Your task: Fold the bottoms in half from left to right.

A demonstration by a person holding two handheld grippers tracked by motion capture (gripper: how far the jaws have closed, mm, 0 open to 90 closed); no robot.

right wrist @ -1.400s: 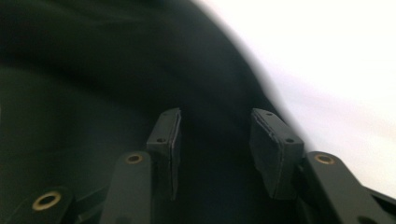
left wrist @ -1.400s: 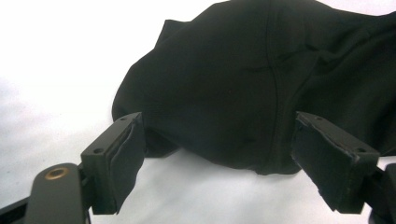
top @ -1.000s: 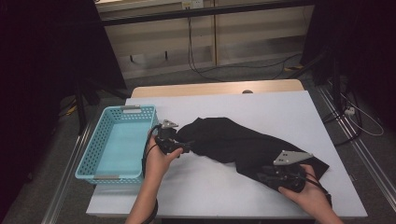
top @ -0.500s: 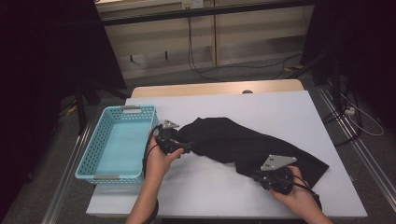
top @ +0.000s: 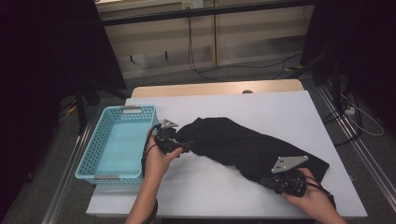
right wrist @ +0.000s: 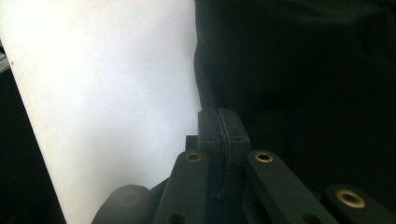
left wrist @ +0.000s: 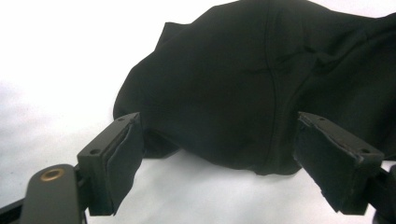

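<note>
High view: black garment (top: pixel 247 147) lies slantwise mid-bench, teal basket (top: pixel 114 142) at its left.
Left hand-held gripper (left wrist: pixel 219 154): jaws wide around the garment's left end, pads not pressing.
Right hand-held gripper (right wrist: pixel 219 123): jaws have just closed tight at the near-right hem; cloth between them, likely thin.
Risk: lift now and your pinch may slip, or the left end drags across the bench (top: pixel 280 107).

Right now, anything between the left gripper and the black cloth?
Nothing visible. The left gripper has its jaws open around the near edge of the black cloth, with bare white table beside it. The right gripper has just closed on the cloth's other end.
</note>
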